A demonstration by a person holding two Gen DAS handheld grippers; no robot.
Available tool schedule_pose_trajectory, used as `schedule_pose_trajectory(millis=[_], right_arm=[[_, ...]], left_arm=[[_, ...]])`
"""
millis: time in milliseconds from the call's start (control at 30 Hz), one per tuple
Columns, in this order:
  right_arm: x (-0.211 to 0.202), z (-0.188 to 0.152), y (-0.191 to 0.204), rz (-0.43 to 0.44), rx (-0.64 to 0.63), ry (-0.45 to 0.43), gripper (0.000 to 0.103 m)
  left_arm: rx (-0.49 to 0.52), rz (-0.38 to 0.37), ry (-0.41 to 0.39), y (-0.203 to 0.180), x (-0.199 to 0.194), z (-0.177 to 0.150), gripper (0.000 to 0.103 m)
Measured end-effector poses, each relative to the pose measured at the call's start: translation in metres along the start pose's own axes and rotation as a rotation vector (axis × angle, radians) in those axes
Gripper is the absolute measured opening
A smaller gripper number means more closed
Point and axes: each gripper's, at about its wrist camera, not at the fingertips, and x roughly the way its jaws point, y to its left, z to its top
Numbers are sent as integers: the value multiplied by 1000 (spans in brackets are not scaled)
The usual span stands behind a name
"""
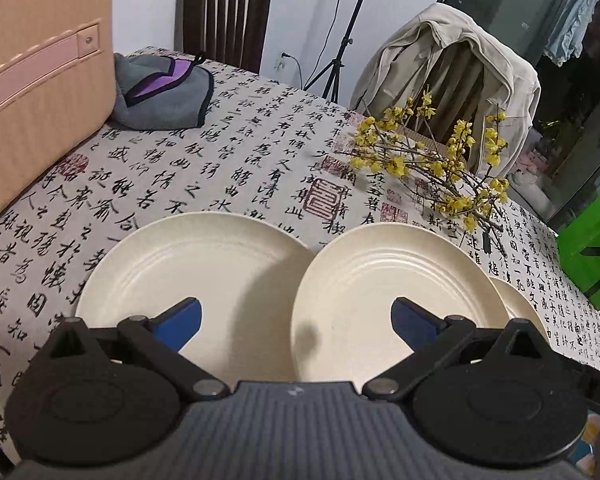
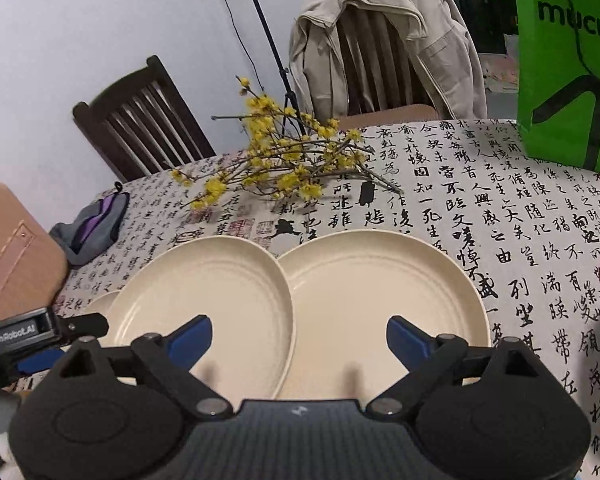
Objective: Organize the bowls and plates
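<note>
The table (image 1: 236,168), covered in a cloth printed with black calligraphy, fills most of what I see. Two dark slatted wooden chairs (image 2: 140,120) stand at its far side, and a beige jacket (image 2: 380,40) hangs over one of them. One green bag (image 2: 564,64) stands on the cloth to my right, and one tan case (image 1: 40,80) rises on my left with one grey and purple pouch (image 1: 160,92) beside it.

I count three cream plates. The left plate (image 1: 188,264) and the middle plate (image 1: 372,280) lie rim to rim. The right plate (image 2: 380,300) has its near edge tucked under the middle one's rim. One spray of yellow blossom twigs (image 1: 440,160) lies just beyond them.

My left gripper (image 1: 296,322) hovers over the left and middle plates, jaws spread wide and empty. My right gripper (image 2: 299,342) hangs over the middle and right plates, jaws also wide with nothing between the blue pads.
</note>
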Motion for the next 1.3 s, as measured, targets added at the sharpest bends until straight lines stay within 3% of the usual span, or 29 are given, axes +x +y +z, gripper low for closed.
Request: schedule_pose_trajectory(millis=[233, 433, 600, 800, 933, 1100, 1167, 1300], right_arm=[[20, 1, 6, -11, -2, 42, 80], [27, 1, 4, 14, 22, 60, 69], [30, 2, 1, 15, 31, 68, 44], [33, 1, -4, 18, 51, 72, 32], [34, 0, -6, 32, 66, 73, 25], [32, -1, -6, 49, 71, 67, 15], [31, -2, -5, 58, 68, 64, 10], [29, -5, -1, 58, 43, 53, 9]], left_arm=[[25, 8, -4, -7, 10, -2, 101], [21, 9, 3, -5, 16, -3, 93], [17, 0, 8, -3, 18, -4, 83], [4, -11, 22, 1, 22, -5, 73], [-16, -38, 34, 5, 25, -5, 63], [-38, -66, 50, 10, 28, -5, 38], [-40, -79, 49, 12, 29, -5, 23], [-33, -95, 32, 13, 26, -5, 19]])
